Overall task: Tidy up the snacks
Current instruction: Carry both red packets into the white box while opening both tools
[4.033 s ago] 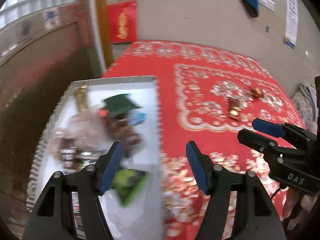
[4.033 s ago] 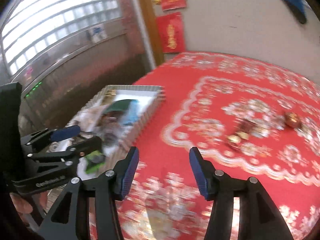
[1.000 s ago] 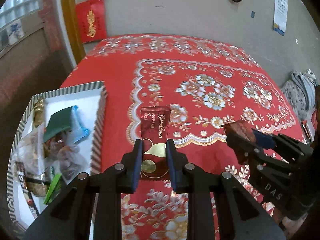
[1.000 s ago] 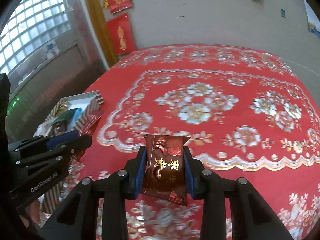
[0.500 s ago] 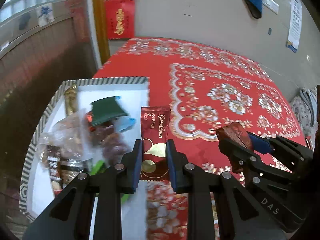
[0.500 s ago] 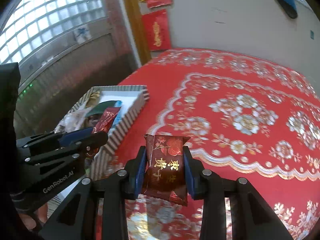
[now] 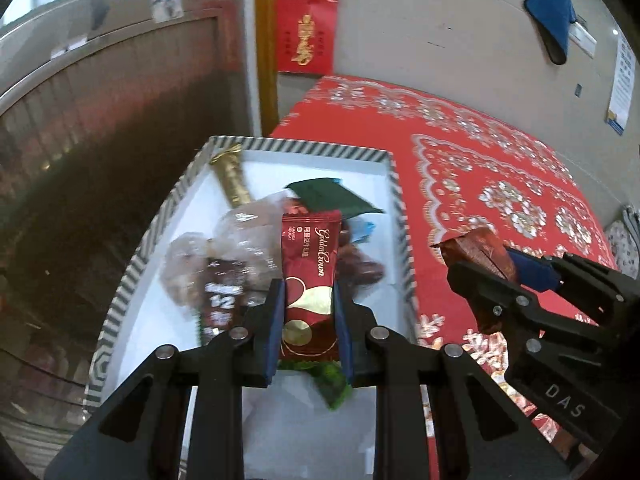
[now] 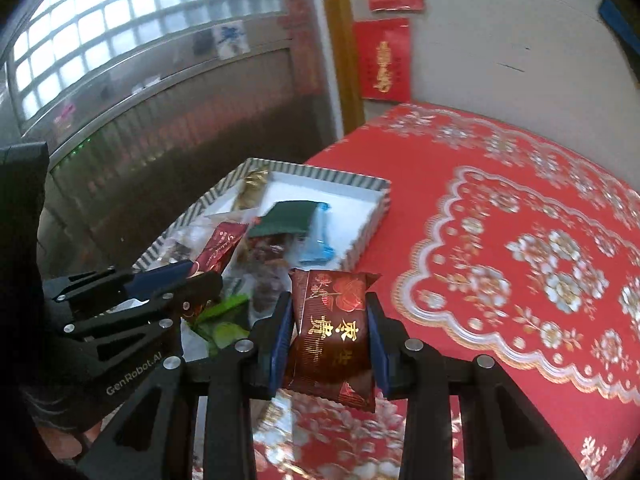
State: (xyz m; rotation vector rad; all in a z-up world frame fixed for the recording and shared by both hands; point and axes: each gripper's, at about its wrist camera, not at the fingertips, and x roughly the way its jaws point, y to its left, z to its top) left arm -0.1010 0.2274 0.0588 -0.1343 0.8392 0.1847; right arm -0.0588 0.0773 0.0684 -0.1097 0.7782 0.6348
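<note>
My left gripper (image 7: pixel 308 296) is shut on a red Golden Crown nougat bar (image 7: pixel 310 264) and holds it above the striped tray (image 7: pixel 304 147), over the snacks lying in it. My right gripper (image 8: pixel 328 316) is shut on a brown-red snack packet with gold characters (image 8: pixel 330 328), just right of the tray's near right wall (image 8: pixel 366 236). In the left wrist view the right gripper (image 7: pixel 520 276) and its packet (image 7: pixel 476 252) show at the right. In the right wrist view the left gripper (image 8: pixel 180 276) and its bar (image 8: pixel 220 246) show at the left.
The tray holds a dark green packet (image 7: pixel 332 196), a gold-wrapped stick (image 7: pixel 232 180), clear bags of brown sweets (image 7: pixel 224 260), a blue wrapper (image 8: pixel 318 240) and a green packet (image 7: pixel 332 380). The table has a red floral cloth (image 8: pixel 520 248). A wall and wood panelling stand behind.
Both grippers have swung left with their snacks held. The left one now hangs over the tray's middle; the right one has come up to the tray's right wall.
</note>
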